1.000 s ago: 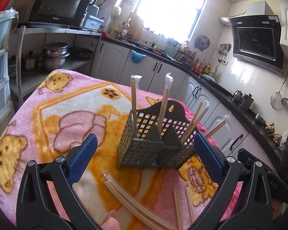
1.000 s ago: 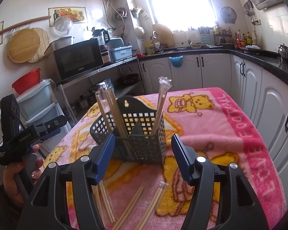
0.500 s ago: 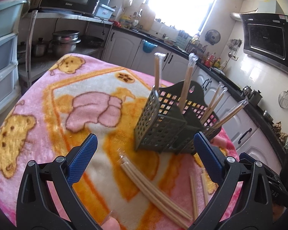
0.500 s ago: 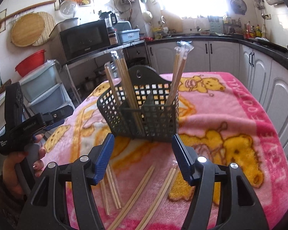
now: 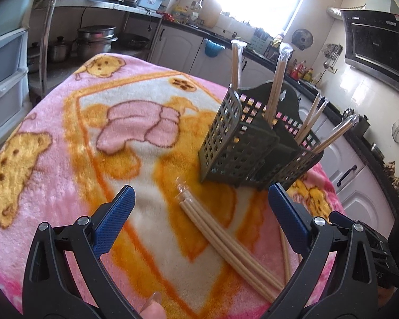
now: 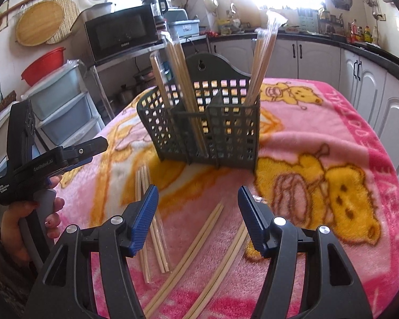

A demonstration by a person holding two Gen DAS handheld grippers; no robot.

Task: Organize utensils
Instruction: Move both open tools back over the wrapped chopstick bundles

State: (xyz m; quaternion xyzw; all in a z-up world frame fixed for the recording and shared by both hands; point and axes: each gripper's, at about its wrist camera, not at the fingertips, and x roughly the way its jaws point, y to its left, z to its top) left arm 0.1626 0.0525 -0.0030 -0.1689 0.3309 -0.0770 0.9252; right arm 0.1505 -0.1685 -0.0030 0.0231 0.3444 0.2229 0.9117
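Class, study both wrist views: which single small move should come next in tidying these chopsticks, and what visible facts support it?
Probably lower the open left claw onto the wrapped chopstick bundle lying between its fingers on the blanket. Both claws hold nothing, loose pairs lie flat, and the caddy already holds several upright.

Both grippers have drawn nearer the table. In the left wrist view, the utensil caddy [image 5: 255, 143] has slid from centre toward two o'clock, and the wrapped chopsticks [image 5: 226, 242] now lie between the spread jaws. In the right wrist view, the caddy looms larger at twelve o'clock.
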